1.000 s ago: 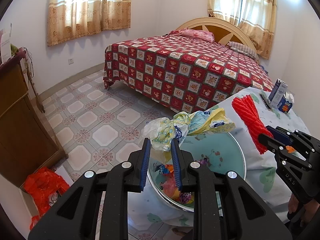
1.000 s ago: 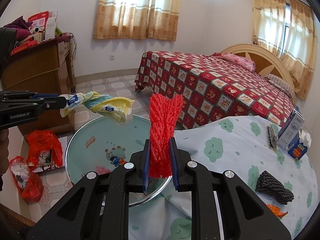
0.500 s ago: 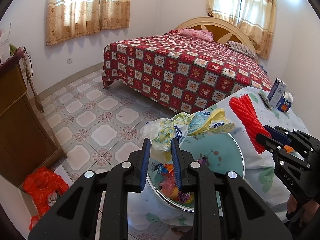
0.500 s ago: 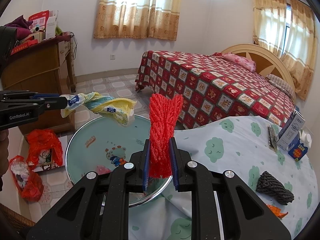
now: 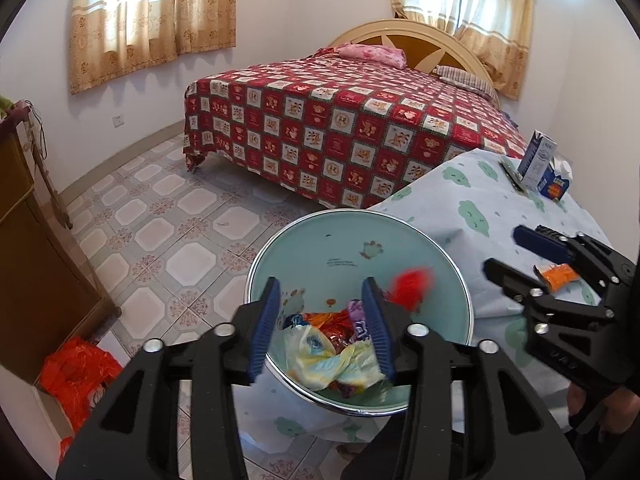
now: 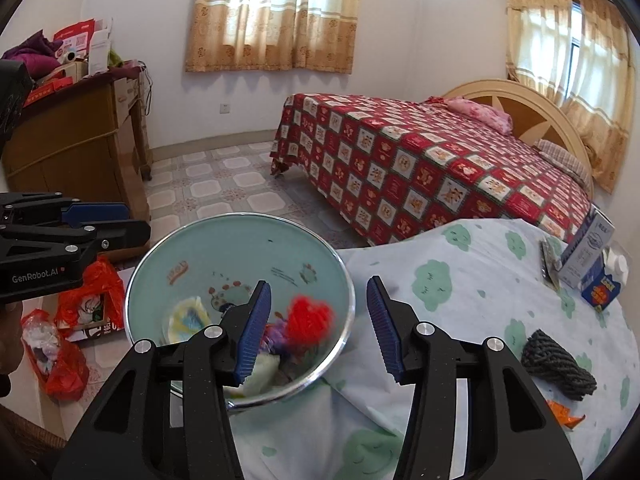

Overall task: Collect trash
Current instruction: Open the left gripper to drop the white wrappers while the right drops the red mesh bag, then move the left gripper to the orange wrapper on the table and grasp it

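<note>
A pale green basin [image 5: 348, 236] [image 6: 240, 240] stands at the edge of the cloth-covered table and holds several wrappers. My left gripper [image 5: 322, 326] hovers over it with its jaws opening; a yellow-white plastic wrapper [image 5: 336, 364] [image 6: 188, 316] lies loose in the basin below them. My right gripper [image 6: 318, 326] also hangs above the basin, jaws opening and nothing between them. A red net bundle [image 6: 310, 318] [image 5: 410, 282] is blurred, dropping into the basin. In the left wrist view the right gripper [image 5: 516, 256] shows at the right.
On the table's cloud-print cloth [image 6: 460, 280] lie a black net roll [image 6: 558, 364], an orange wrapper [image 6: 564, 414] and milk cartons [image 6: 588, 262]. Red plastic bags [image 6: 88, 300] sit on the tiled floor by a wooden cabinet [image 6: 80, 136]. A bed [image 6: 420, 160] stands behind.
Both grippers have gone from shut to open. The yellow-white wrapper left the left jaws and now lies in the basin; the red net left the right jaws and is falling in.
</note>
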A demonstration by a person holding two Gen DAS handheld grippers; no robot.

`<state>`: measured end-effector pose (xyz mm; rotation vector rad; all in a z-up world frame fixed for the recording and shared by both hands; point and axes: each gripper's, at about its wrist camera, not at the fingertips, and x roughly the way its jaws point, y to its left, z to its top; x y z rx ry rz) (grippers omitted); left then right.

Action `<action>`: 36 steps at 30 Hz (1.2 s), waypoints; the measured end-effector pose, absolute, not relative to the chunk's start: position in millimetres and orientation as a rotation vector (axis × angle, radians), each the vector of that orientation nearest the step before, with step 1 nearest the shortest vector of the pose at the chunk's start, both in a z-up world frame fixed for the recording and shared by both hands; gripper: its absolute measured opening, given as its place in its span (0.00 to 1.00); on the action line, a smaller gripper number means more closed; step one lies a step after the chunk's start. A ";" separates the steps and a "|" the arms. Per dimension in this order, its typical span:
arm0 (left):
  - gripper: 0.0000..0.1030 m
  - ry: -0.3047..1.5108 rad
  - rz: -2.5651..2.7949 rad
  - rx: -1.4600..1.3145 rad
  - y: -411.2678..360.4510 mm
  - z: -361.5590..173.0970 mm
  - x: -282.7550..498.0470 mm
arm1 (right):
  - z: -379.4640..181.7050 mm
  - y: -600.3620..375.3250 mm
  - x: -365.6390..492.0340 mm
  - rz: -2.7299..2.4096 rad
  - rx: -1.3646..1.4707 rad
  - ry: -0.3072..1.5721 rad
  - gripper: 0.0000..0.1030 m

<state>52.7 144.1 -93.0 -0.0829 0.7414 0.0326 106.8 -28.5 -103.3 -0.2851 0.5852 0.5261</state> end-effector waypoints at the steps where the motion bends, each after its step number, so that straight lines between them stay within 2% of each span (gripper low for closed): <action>1: 0.45 0.744 0.032 -0.081 142.8 -93.5 52.7 | -103.3 -39.0 104.8 0.507 -0.282 0.585 0.48; 11: 0.45 0.786 -0.049 0.005 93.4 -105.7 64.7 | -107.5 -179.5 104.9 0.215 -0.143 0.626 0.50; 16: 0.46 0.776 -0.131 0.050 40.2 -102.2 72.8 | -110.4 -257.7 88.4 0.074 -0.062 0.637 0.54; 18: 0.46 0.779 -0.170 0.056 13.9 -102.1 77.4 | -113.5 -280.0 77.2 0.040 -0.044 0.631 0.59; 22: 0.54 0.767 -0.248 0.092 -37.2 -102.7 81.9 | -119.2 -312.3 65.5 0.001 -0.014 0.632 0.61; 31: 0.55 0.803 -0.412 0.249 -139.3 -125.6 102.3 | -129.5 -361.4 47.1 -0.052 0.075 0.611 0.65; 36: 0.54 0.830 -0.393 0.321 -151.6 -144.2 113.6 | -136.3 -370.1 42.6 -0.048 0.110 0.604 0.67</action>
